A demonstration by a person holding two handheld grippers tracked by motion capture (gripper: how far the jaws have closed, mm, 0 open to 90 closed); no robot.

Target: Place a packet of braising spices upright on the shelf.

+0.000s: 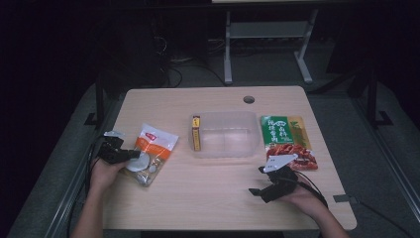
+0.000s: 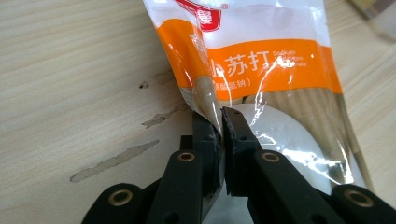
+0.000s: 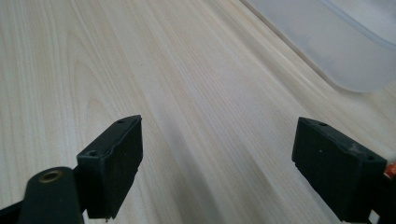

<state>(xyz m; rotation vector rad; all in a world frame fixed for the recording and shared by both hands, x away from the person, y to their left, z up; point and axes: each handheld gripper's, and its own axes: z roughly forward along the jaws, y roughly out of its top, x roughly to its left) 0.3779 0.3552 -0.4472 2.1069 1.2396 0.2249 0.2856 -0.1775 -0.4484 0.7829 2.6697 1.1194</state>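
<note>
Room: dark around the pale wooden counter [image 1: 208, 198]; metal frame legs stand on the floor beyond its far edge.
Counter hole: a round cable hole [image 1: 249, 99] near the far edge, at about 12 o'clock.
Tub: a clear plastic tub [image 1: 225, 135] at the counter's centre; its rounded corner also shows in the right gripper view [image 3: 336, 51].
Yellow box: a narrow yellow box [image 1: 196, 133] stands against the tub's 9 o'clock wall; whether it is inside or just outside I cannot tell.
White-and-orange bag: a glossy bag [image 1: 151, 151] lies at 9 o'clock from the tub, slanted, with orange band and printed characters [image 2: 261, 65].
Left tongs: the left tongs [image 2: 221, 126] are pressed together, pinching a fold of the bag's film at its near end; seen from above at [image 1: 132, 155].
Green packet: a green and red packet [image 1: 288, 141] lies flat at 3 o'clock from the tub.
Right tongs: the right tongs [image 1: 261, 180] are spread wide over bare wood at about 5 o'clock, holding nothing [image 3: 217, 163].
</note>
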